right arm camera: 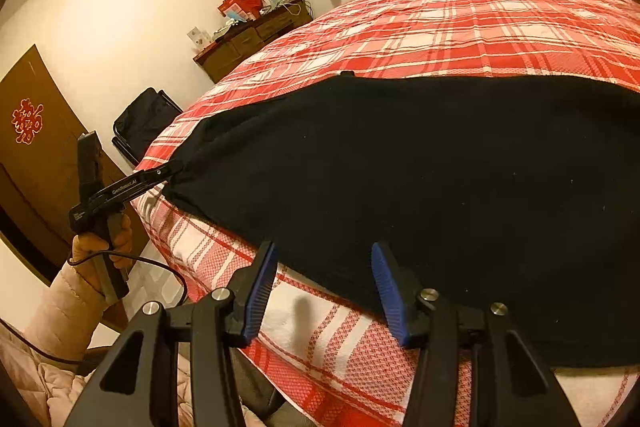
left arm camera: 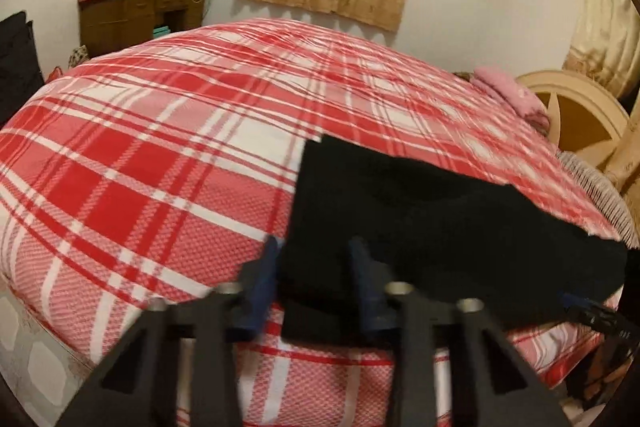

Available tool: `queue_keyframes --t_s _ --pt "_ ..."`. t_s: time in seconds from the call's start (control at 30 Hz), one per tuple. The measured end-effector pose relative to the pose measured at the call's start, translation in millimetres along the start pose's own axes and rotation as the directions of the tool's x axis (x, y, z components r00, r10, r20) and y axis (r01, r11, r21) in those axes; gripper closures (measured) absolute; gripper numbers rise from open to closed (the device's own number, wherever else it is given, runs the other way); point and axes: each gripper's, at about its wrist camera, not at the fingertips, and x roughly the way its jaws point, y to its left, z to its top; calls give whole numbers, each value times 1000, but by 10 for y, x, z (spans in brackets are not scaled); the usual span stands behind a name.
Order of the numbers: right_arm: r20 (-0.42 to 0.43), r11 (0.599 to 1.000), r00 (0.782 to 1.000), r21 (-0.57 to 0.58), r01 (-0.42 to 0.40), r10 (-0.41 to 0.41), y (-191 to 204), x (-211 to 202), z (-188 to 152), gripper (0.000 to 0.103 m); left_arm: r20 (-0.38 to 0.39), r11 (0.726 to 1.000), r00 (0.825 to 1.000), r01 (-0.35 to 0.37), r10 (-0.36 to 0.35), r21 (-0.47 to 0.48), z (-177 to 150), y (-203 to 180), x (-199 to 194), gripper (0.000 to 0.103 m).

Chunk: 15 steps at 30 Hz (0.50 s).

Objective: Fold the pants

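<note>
Left gripper (left arm camera: 312, 259) angled downward, its fingers narrowly parted; right gripper (right arm camera: 324, 267) angled downward, fingers apart.

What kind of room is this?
Most likely a home bedroom: a bed under a red plaid cover, a pink pillow at its head, and a cluttered wooden dresser against the wall.

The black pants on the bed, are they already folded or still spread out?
Mostly spread: the black pants lie as one wide flat sheet over the checked bed cover. How many layers it has, I cannot tell.

Red plaid bed (left arm camera: 160, 155) carries black pants (right arm camera: 420, 167) and a pink pillow (left arm camera: 508, 91)
</note>
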Motion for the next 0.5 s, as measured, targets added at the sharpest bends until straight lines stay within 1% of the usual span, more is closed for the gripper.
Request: queue_keyframes --t_s 0.07,0.17,0.23,0.3,0.37,0.43,0.5 --pt "1 1000 1000 4 -3 3 -12 2 -2 52 -16 1000 1000 11 -11 4 7 9 -5 83" --pt "0 1000 1000 6 -4 4 -19 2 0 52 -32 998 999 -34 35 60 -7 -89 12 85" --pt "-1 1000 1000 5 -3 3 -17 2 1 52 -40 999 999 -27 29 42 4 -81 -9 89" --pt "-4 1000 1000 1 0 0 -10 3 5 52 -58 1000 998 -5 5 13 40 -61 -71 90" --pt "-3 1000 1000 -1 1 -1 -13 6 2 52 -55 999 998 -2 4 40 82 -116 -206 90" --pt "1 1000 1000 4 -2 2 -25 12 -6 51 -62 997 998 -15 20 82 95 -188 -307 90" --pt "2 1000 1000 9 -6 6 -35 9 -1 51 -80 993 996 -39 48 111 79 -203 -273 90"
